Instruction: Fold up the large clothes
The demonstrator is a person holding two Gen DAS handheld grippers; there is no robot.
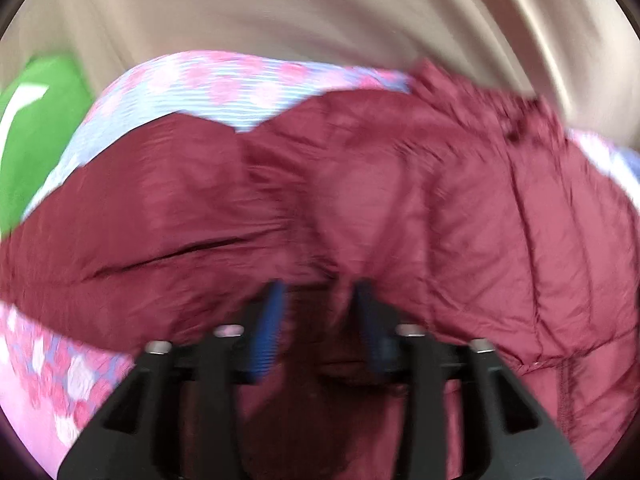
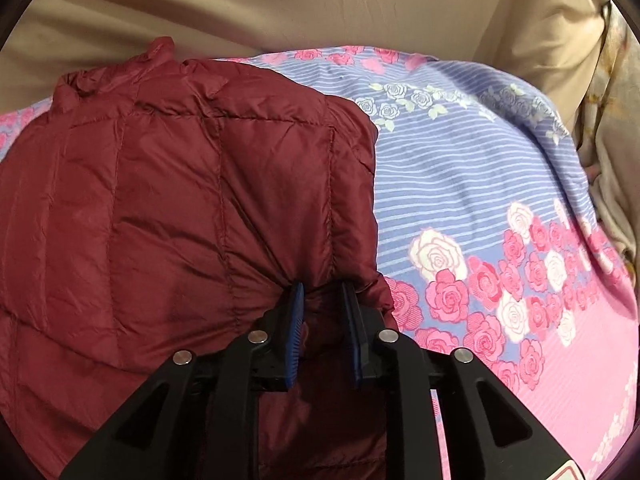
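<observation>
Left wrist view, blurred: maroon quilted jacket (image 1: 360,200) fills the centre, lying on the floral bedsheet (image 1: 224,84), long axis running left to right across the frame. My left tongs (image 1: 318,292) sit at its lower-centre edge, pads parted, fabric bunched between them but apparently not pinched. Right wrist view, sharp: jacket takes the left and centre, its right edge running top to bottom just right of my right tongs (image 2: 322,290). Pads slightly apart with a fold between; whether they press it I cannot tell. Judgement: both tongs sit at the near hem; next fold goes away from me.
</observation>
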